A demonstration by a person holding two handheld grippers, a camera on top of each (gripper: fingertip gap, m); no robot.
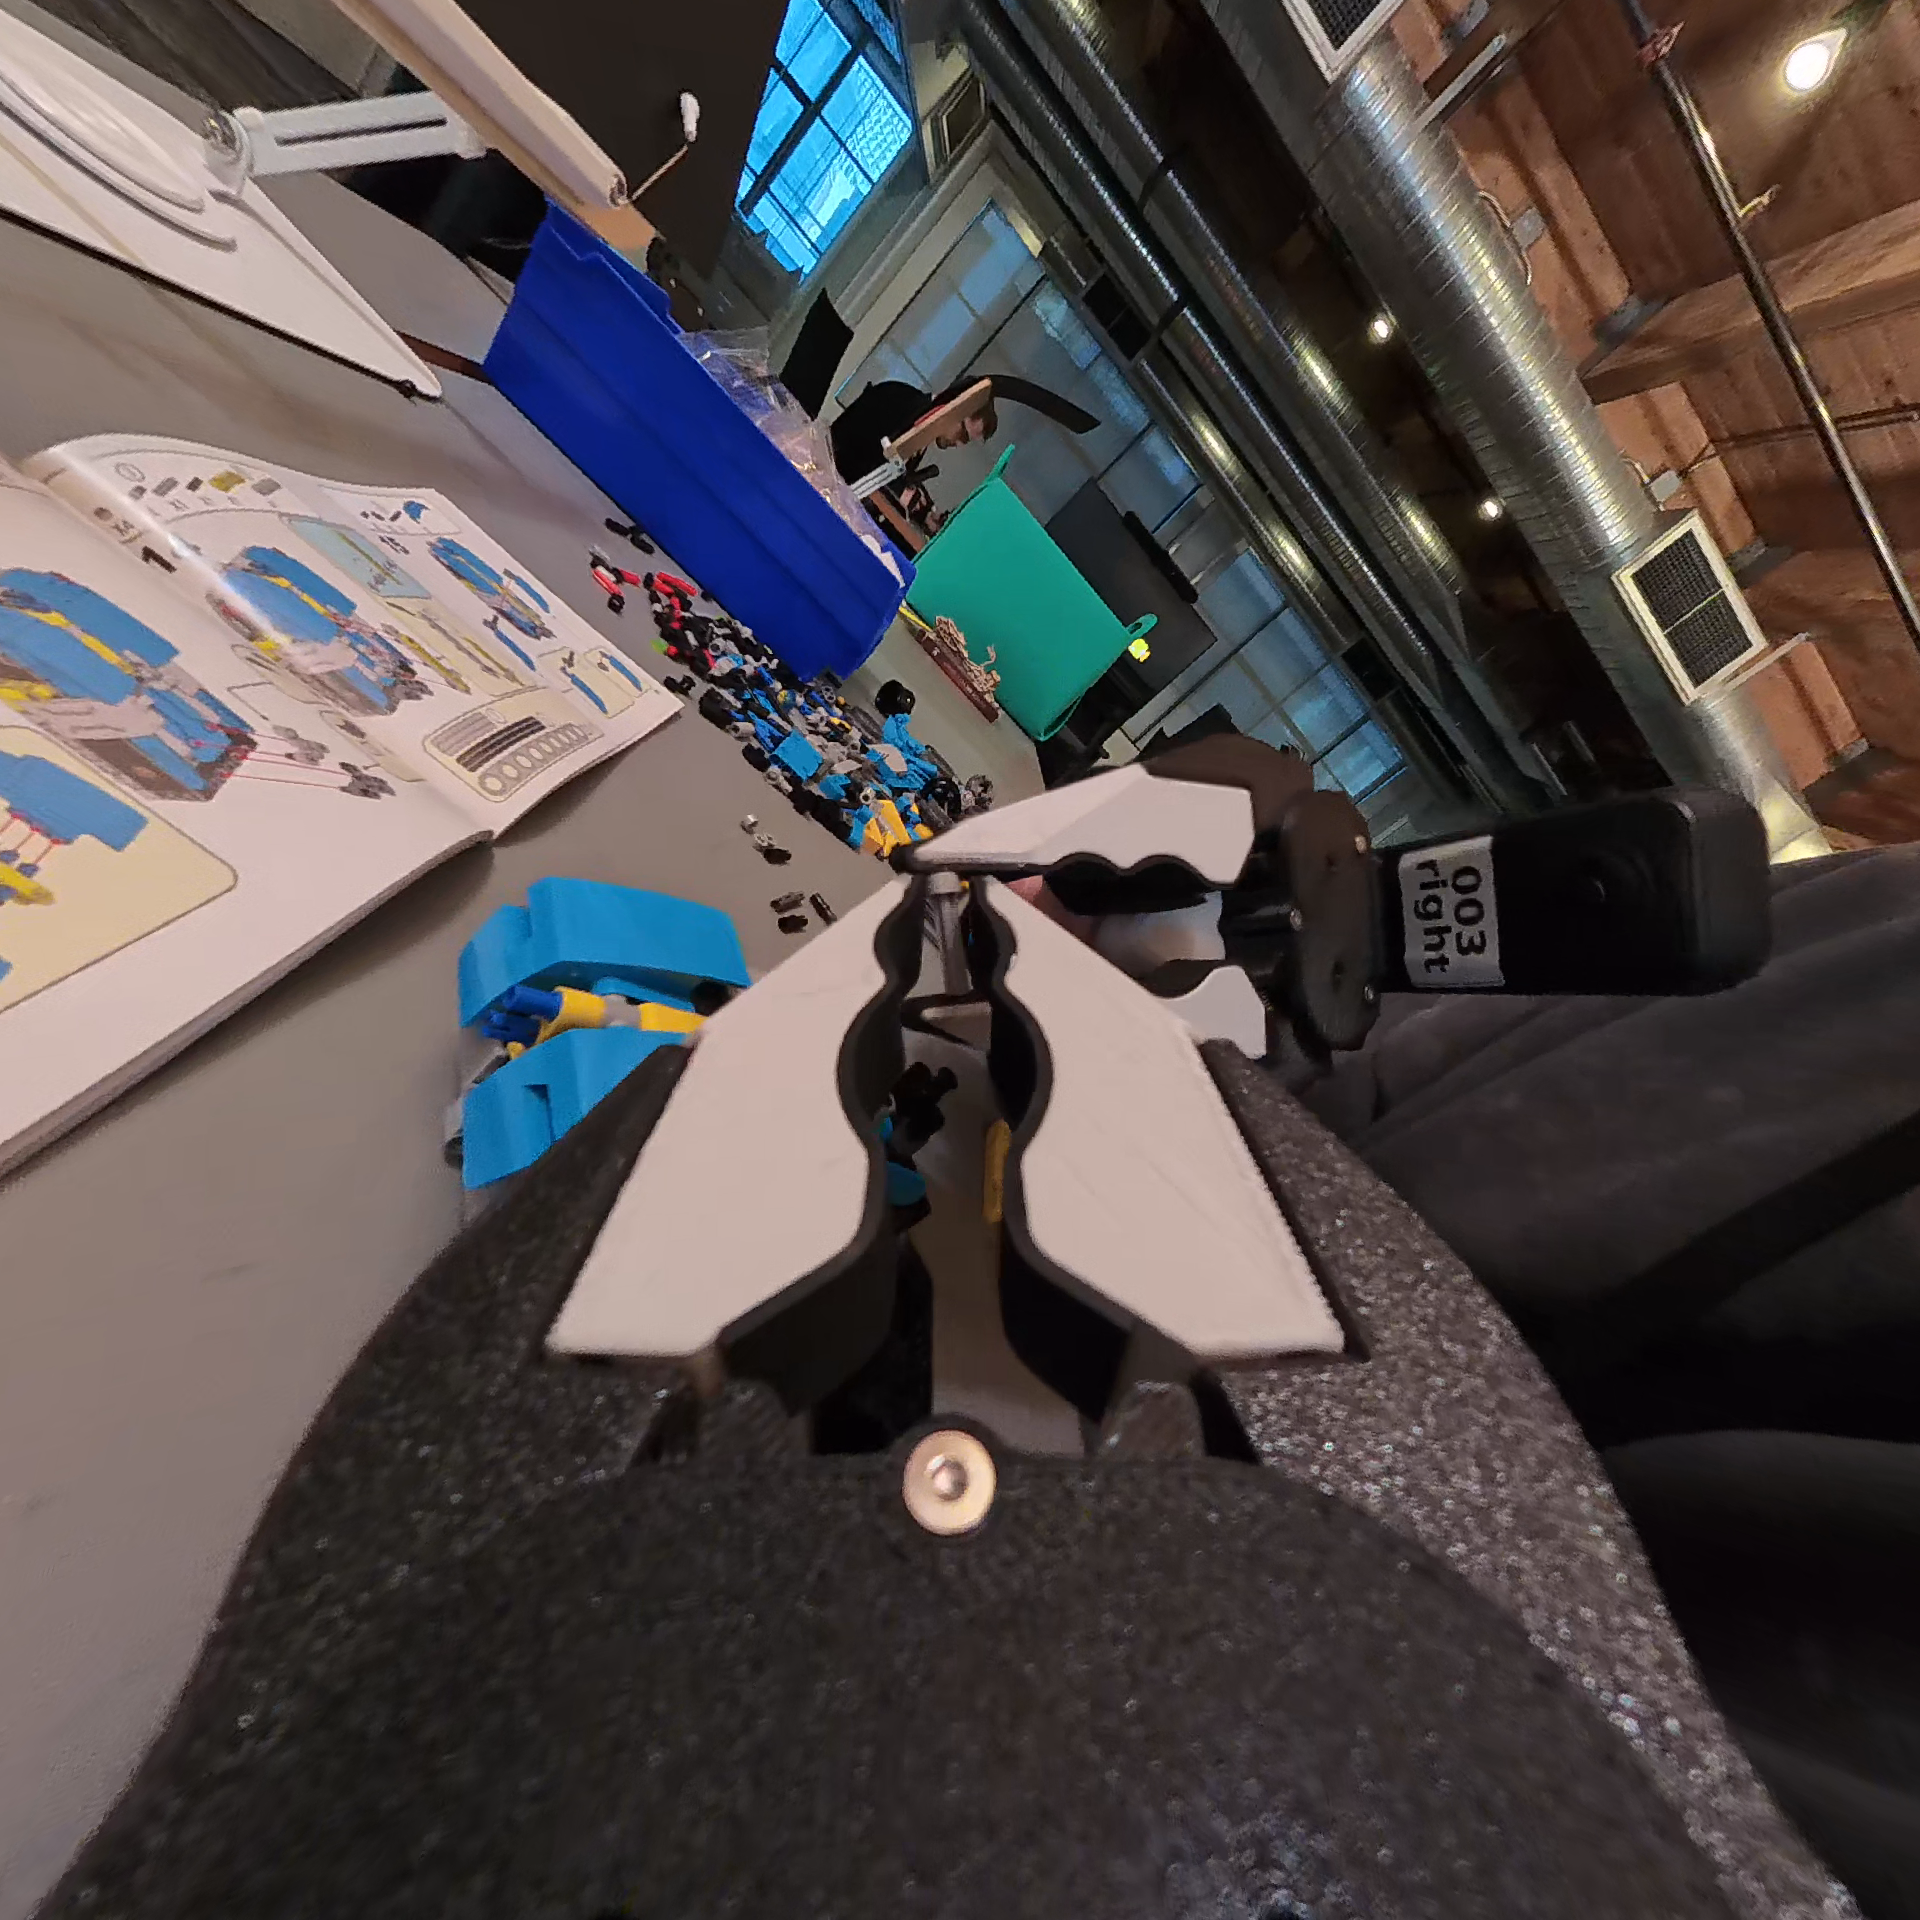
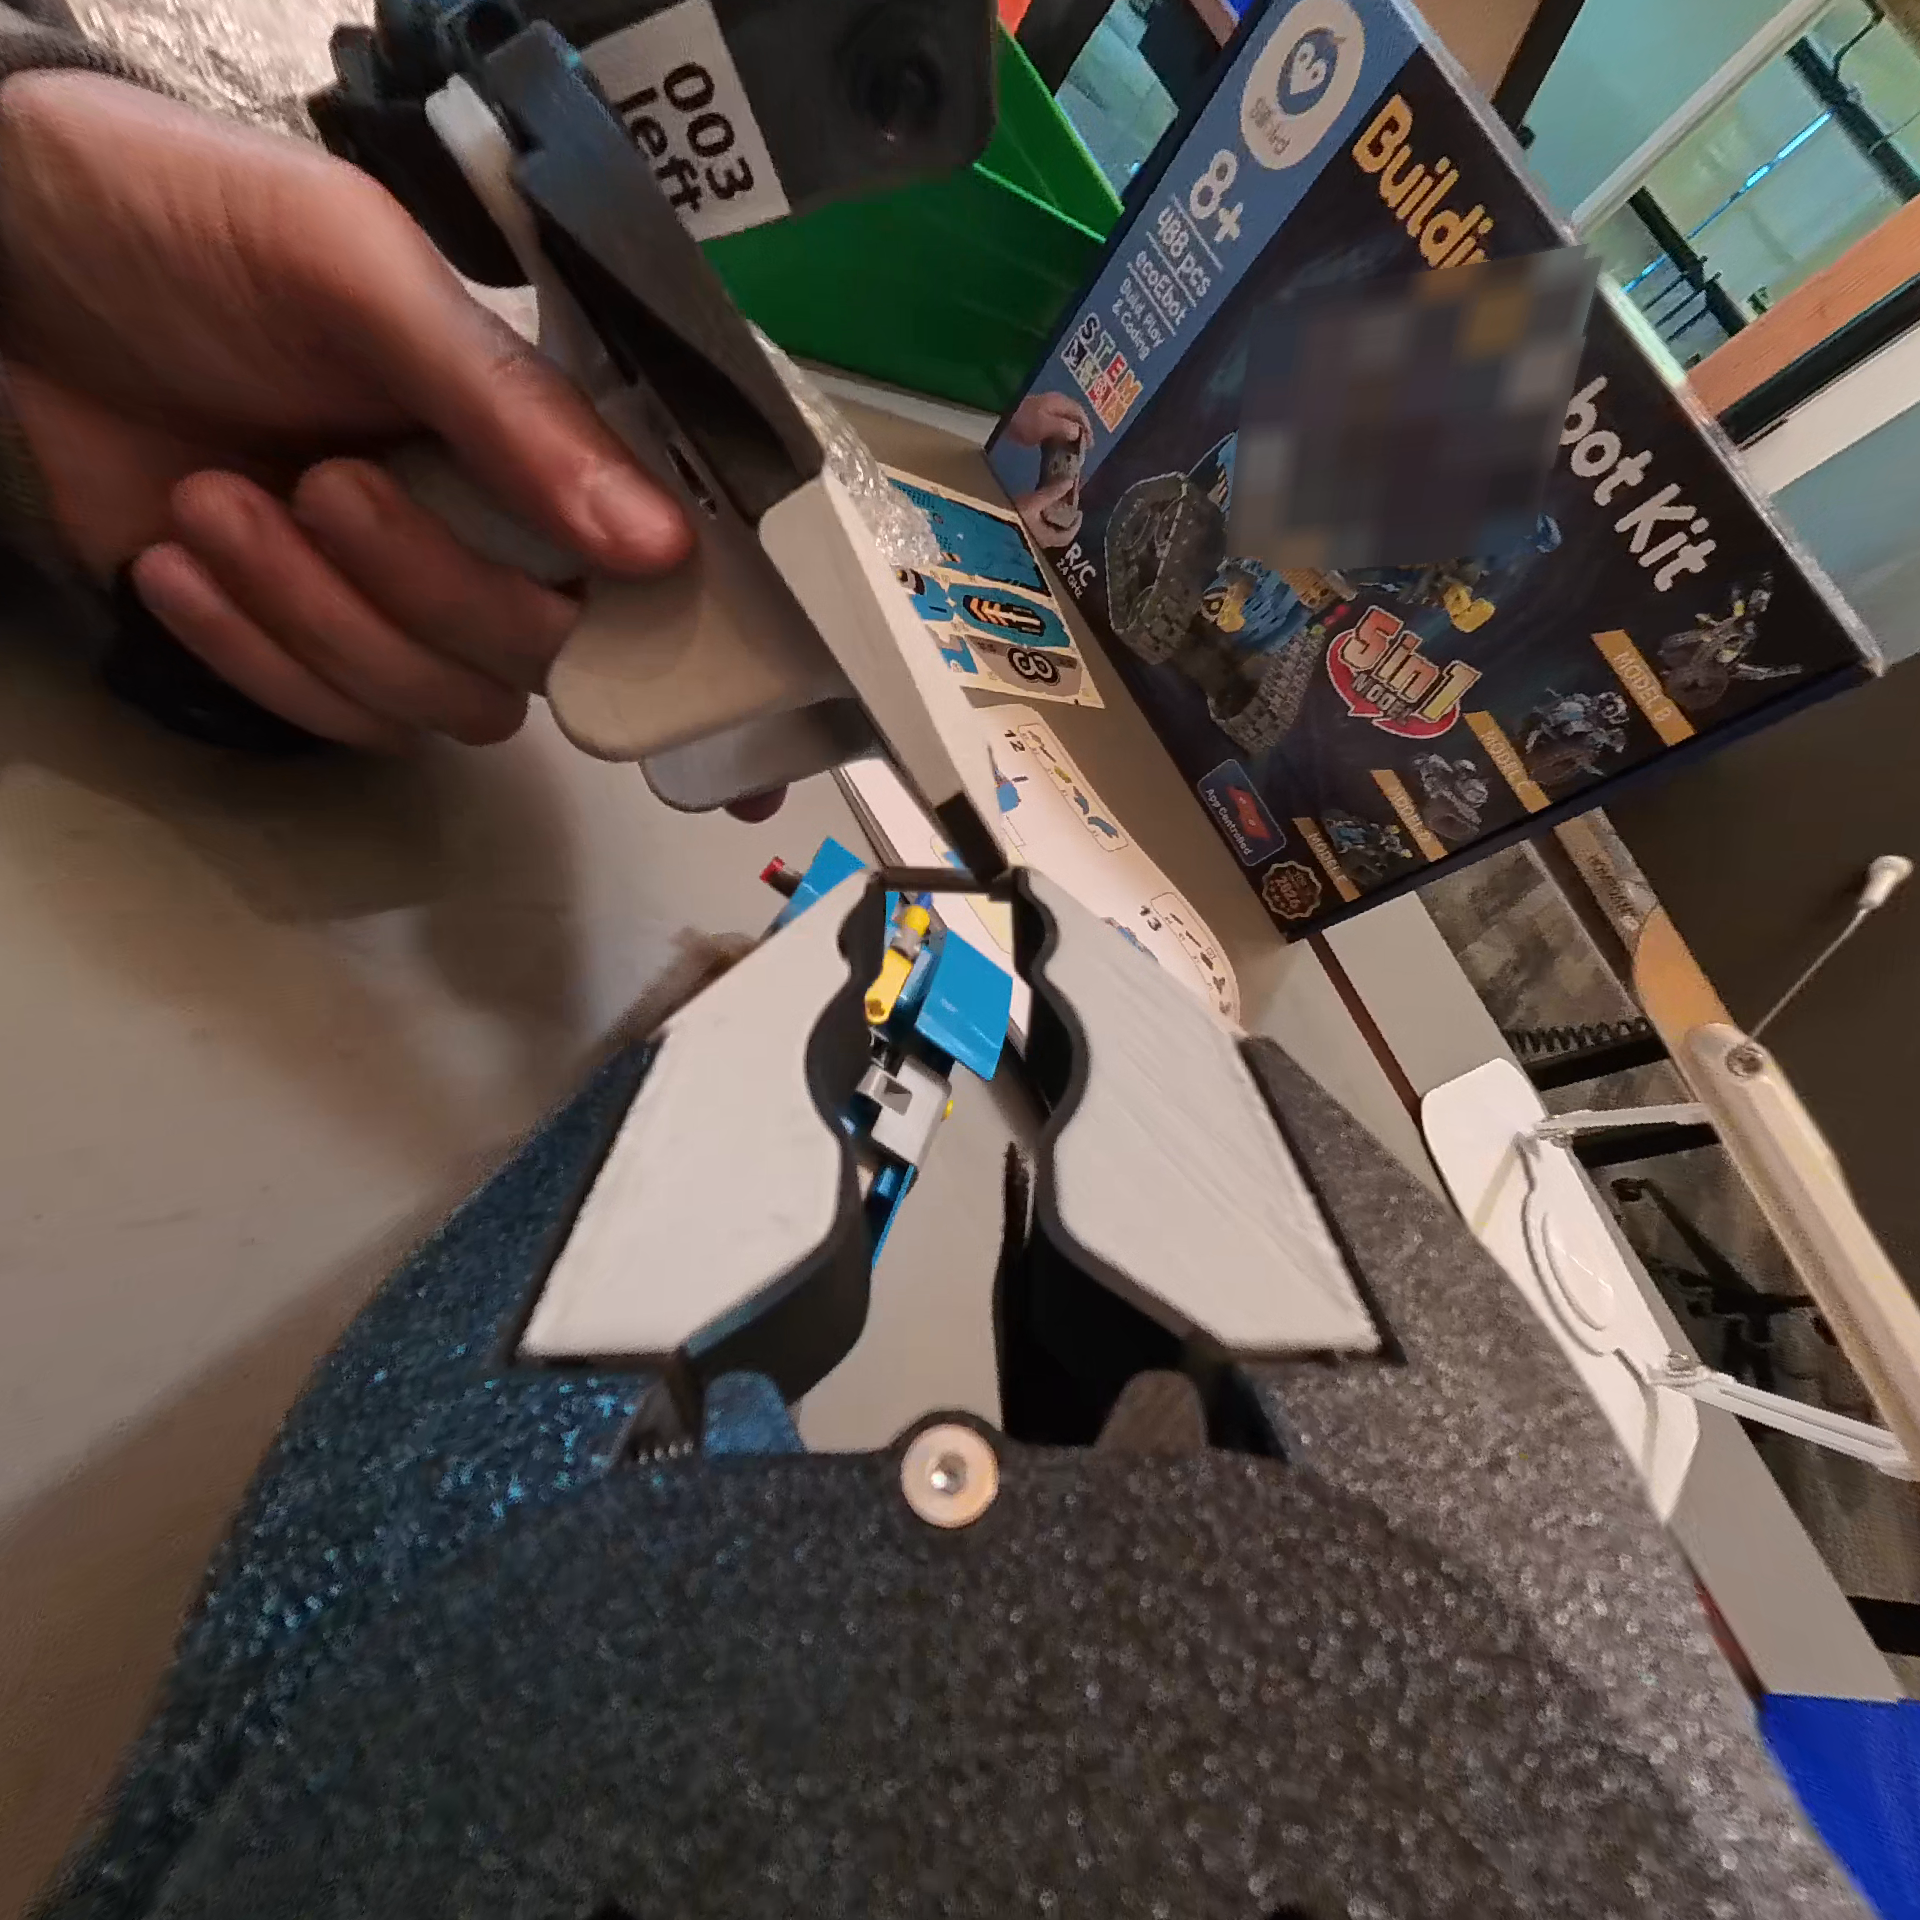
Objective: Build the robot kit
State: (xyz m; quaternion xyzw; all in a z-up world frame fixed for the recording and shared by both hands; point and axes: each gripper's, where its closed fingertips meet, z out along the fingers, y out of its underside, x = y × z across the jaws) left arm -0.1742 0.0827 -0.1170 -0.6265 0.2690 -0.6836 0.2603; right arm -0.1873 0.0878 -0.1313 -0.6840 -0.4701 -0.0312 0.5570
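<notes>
A thin dark axle (image 2: pixel 940 879) spans the gap between the fingertips of my right gripper (image 2: pixel 945 883) and touches both. My left gripper (image 1: pixel 941 896) comes in across it, nearly shut, with the axle (image 1: pixel 948 935) in the narrow gap between its tips. In the right wrist view a hand (image 2: pixel 312 436) holds the left gripper's handle, and one of its fingertips (image 2: pixel 971 836) meets the axle. A blue and yellow brick assembly (image 1: pixel 592 997) lies on the grey table just below both grippers. It also shows between my right gripper's fingers (image 2: pixel 935 997).
An open instruction booklet (image 1: pixel 260 707) lies to the left, with a pile of small loose bricks (image 1: pixel 790 717) and a blue bin (image 1: pixel 675 457) beyond it. A kit box (image 2: pixel 1455 499) stands behind sticker sheets (image 2: pixel 997 613). A green bin (image 1: pixel 1018 623) is farther back. Left and right tips are no more than a few centimetres apart.
</notes>
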